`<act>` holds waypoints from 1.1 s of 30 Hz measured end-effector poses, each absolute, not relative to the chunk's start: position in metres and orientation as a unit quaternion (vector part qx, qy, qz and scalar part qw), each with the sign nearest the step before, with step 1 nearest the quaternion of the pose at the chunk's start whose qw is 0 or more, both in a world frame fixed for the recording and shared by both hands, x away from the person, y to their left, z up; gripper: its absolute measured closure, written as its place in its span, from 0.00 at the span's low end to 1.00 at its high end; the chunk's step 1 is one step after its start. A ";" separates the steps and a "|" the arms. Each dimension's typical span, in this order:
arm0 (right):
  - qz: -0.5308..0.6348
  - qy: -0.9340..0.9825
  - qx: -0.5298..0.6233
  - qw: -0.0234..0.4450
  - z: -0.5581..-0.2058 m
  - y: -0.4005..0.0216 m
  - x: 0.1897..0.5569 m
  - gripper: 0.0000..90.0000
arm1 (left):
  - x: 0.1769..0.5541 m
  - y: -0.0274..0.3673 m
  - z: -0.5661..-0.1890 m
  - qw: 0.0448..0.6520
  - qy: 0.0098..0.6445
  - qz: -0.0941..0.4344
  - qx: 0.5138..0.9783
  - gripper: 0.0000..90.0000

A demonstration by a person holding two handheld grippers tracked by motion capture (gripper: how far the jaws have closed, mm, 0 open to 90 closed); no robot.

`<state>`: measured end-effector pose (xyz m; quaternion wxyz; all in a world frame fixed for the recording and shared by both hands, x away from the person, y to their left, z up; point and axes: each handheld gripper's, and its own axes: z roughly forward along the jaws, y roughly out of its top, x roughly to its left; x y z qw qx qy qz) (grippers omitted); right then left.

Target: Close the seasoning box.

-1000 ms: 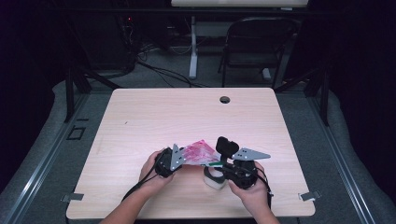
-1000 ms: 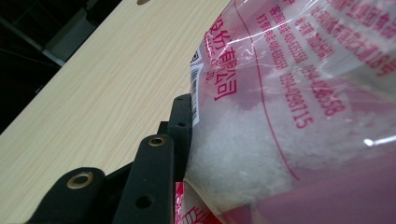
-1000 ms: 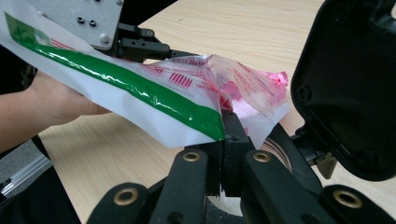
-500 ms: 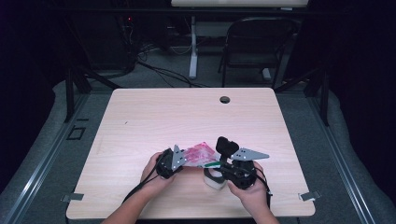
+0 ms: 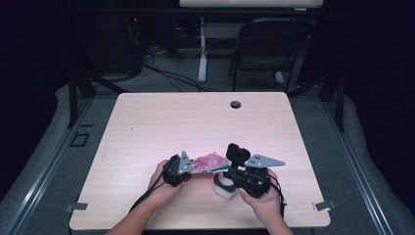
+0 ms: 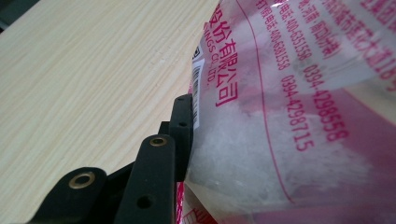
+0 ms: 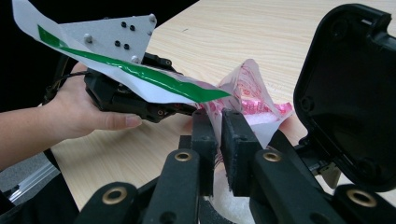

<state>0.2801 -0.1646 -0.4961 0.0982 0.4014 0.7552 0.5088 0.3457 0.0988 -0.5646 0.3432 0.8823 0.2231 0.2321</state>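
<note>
A clear bag (image 5: 209,161) with pink print and white granules hangs between my two grippers near the table's front edge. My left gripper (image 5: 193,169) is shut on the bag's body; one black finger (image 6: 180,126) presses against the film (image 6: 289,116). My right gripper (image 7: 218,123) pinches the bag's thin upper edge (image 7: 243,84); its jaws have just been opening a little, with the film still between the pads. A white flap with a green band (image 7: 140,74) sticks out from the bag's top. Below the right gripper (image 5: 226,172) stands a white container (image 5: 224,190) with its black lid (image 7: 345,93) flipped up.
The wooden table (image 5: 195,122) has a small round hole (image 5: 235,104) near its far edge. A folding chair (image 5: 266,44) and cables stand on the floor beyond it. A person's hand (image 7: 88,112) holds the left gripper's body.
</note>
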 end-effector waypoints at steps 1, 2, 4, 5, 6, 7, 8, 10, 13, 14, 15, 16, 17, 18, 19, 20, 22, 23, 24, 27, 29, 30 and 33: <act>0.509 0.755 0.402 0.099 -0.496 -0.165 0.280 0.92 | 0.346 0.099 -0.565 0.345 0.226 0.234 0.881 0.80; 0.510 0.754 0.401 0.100 -0.496 -0.165 0.280 0.92 | 0.346 0.099 -0.565 0.345 0.226 0.227 0.882 0.80; 0.510 0.755 0.401 0.099 -0.496 -0.164 0.280 0.91 | 0.347 0.099 -0.566 0.349 0.230 0.223 0.881 0.80; 0.511 0.754 0.400 0.100 -0.496 -0.164 0.280 0.90 | 0.347 0.099 -0.566 0.351 0.232 0.221 0.880 0.80; 0.513 0.753 0.400 0.101 -0.496 -0.164 0.280 0.89 | 0.348 0.099 -0.567 0.353 0.236 0.214 0.880 0.80; 0.513 0.754 0.399 0.100 -0.496 -0.165 0.280 0.88 | 0.348 0.100 -0.567 0.352 0.235 0.211 0.881 0.80; 0.513 0.754 0.398 0.101 -0.496 -0.165 0.280 0.87 | 0.349 0.100 -0.568 0.352 0.235 0.210 0.881 0.80; 0.514 0.754 0.397 0.102 -0.496 -0.164 0.280 0.86 | 0.349 0.101 -0.569 0.354 0.239 0.205 0.881 0.80; 0.514 0.754 0.396 0.103 -0.496 -0.164 0.281 0.82 | 0.350 0.102 -0.569 0.355 0.243 0.203 0.880 0.80; 0.515 0.753 0.397 0.104 -0.496 -0.164 0.281 0.81 | 0.351 0.102 -0.569 0.355 0.244 0.201 0.880 0.80; 0.516 0.752 0.397 0.105 -0.496 -0.164 0.281 0.78 | 0.351 0.103 -0.570 0.355 0.244 0.201 0.880 0.80; 0.516 0.752 0.395 0.112 -0.496 -0.164 0.281 0.75 | 0.351 0.103 -0.570 0.355 0.245 0.199 0.880 0.80; 0.517 0.751 0.394 0.117 -0.497 -0.164 0.281 0.73 | 0.352 0.103 -0.570 0.355 0.247 0.196 0.880 0.80; 0.519 0.749 0.394 0.121 -0.497 -0.164 0.281 0.70 | 0.352 0.103 -0.570 0.354 0.248 0.196 0.880 0.80; 0.519 0.748 0.393 0.126 -0.497 -0.164 0.282 0.67 | 0.352 0.103 -0.570 0.355 0.248 0.196 0.880 0.80; 0.519 0.748 0.392 0.129 -0.497 -0.164 0.282 0.65 | 0.352 0.103 -0.570 0.355 0.248 0.195 0.880 0.80; 0.520 0.748 0.390 0.135 -0.497 -0.164 0.282 0.61 | 0.352 0.103 -0.571 0.357 0.250 0.194 0.879 0.80; 0.520 0.747 0.391 0.138 -0.497 -0.165 0.282 0.58 | 0.352 0.103 -0.571 0.358 0.251 0.194 0.879 0.80; 0.521 0.747 0.390 0.138 -0.497 -0.165 0.282 0.57 | 0.352 0.104 -0.571 0.358 0.251 0.193 0.878 0.80; 0.528 0.742 0.389 0.138 -0.497 -0.164 0.282 0.53 | 0.353 0.104 -0.570 0.358 0.251 0.192 0.878 0.80; 0.525 0.744 0.388 0.141 -0.497 -0.164 0.282 0.53 | 0.353 0.104 -0.570 0.360 0.252 0.192 0.878 0.80; 0.524 0.745 0.388 0.141 -0.497 -0.164 0.282 0.53 | 0.353 0.105 -0.570 0.360 0.253 0.191 0.878 0.80; 0.520 0.747 0.388 0.142 -0.497 -0.164 0.282 0.52 | 0.353 0.105 -0.569 0.363 0.256 0.190 0.876 0.80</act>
